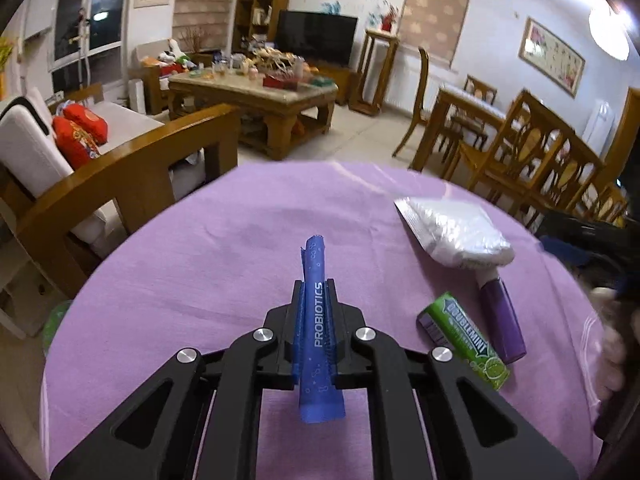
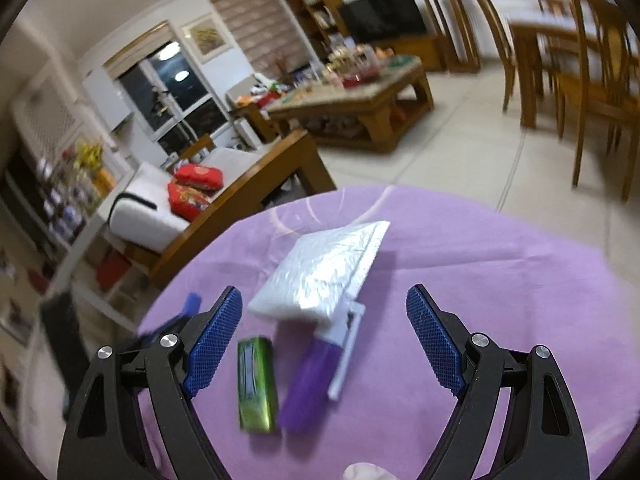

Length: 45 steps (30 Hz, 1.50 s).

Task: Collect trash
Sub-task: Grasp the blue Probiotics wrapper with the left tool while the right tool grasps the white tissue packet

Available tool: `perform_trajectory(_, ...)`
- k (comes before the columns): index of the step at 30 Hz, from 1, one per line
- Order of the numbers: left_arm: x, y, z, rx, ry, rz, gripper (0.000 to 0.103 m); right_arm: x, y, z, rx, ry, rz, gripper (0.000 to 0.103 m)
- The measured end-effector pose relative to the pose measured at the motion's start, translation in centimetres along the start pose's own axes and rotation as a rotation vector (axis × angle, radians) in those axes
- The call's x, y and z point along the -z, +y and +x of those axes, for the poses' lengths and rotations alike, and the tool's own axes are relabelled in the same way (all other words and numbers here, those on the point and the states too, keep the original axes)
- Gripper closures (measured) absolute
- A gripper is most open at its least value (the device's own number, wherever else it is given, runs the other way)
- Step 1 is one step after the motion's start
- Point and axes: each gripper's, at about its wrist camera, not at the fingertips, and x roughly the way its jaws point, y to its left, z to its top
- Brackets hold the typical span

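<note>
My left gripper [image 1: 315,300] is shut on a blue probiotics sachet [image 1: 316,332], which stands up between the pads over the purple tablecloth [image 1: 200,264]. To its right lie a green gum pack [image 1: 466,340], a purple tube [image 1: 502,320] and a white foil pouch [image 1: 452,232]. In the right wrist view my right gripper [image 2: 324,316] stands open above the gum pack [image 2: 256,384], the purple tube [image 2: 308,384] and the white pouch [image 2: 320,272], with nothing touching its blue pads [image 2: 434,344]. The left gripper's blue tip [image 2: 191,304] shows at the left.
The purple tablecloth [image 2: 480,264] covers a round table. A wooden-armed sofa [image 1: 132,176] with red cushions stands to the left, a cluttered coffee table [image 1: 256,96] beyond, and dining chairs [image 1: 540,152] to the right. A hand [image 1: 612,344] shows at the right edge.
</note>
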Motion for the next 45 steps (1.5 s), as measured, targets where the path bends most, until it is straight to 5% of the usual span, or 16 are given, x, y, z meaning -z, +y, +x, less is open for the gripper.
perform_trajectory(7,-0.5,0.2,-0.2,0.015,-0.02,-0.014,0.093,-1.4,-1.9,5.8,-0.022,0.088,0.161,0.02)
perform_trajectory(8,-0.6,0.2,-0.2,0.02,-0.022,-0.015,0.093,-1.4,-1.6,6.1,-0.018,0.087,0.155,0.026)
perform_trajectory(9,-0.6,0.2,-0.2,0.022,-0.022,-0.015,0.093,-1.4,-1.6,6.3,-0.025,0.089,0.146,0.043)
perform_trajectory(12,-0.5,0.1,-0.4,0.026,-0.029,-0.01,0.092,-1.1,-1.2,7.2,-0.04,0.112,0.116,0.064)
perform_trajectory(20,-0.5,0.0,-0.4,0.034,-0.039,0.003,0.092,-1.2,1.6,5.7,-0.02,0.042,0.006,0.081)
perform_trajectory(28,-0.7,-0.3,-1.2,0.081,-0.095,0.017,0.092,0.2,3.6,-2.6,-0.029,-0.121,-0.068,0.081)
perform_trajectory(35,-0.6,-2.8,-2.8,0.182,-0.159,0.084,0.092,4.8,1.9,-12.8,-0.037,-0.259,-0.073,0.081)
perform_trajectory(45,3.0,-14.1,-7.9,0.388,-0.157,0.283,0.092,12.4,-3.1,-25.0,0.111,-0.395,-0.107,0.081)
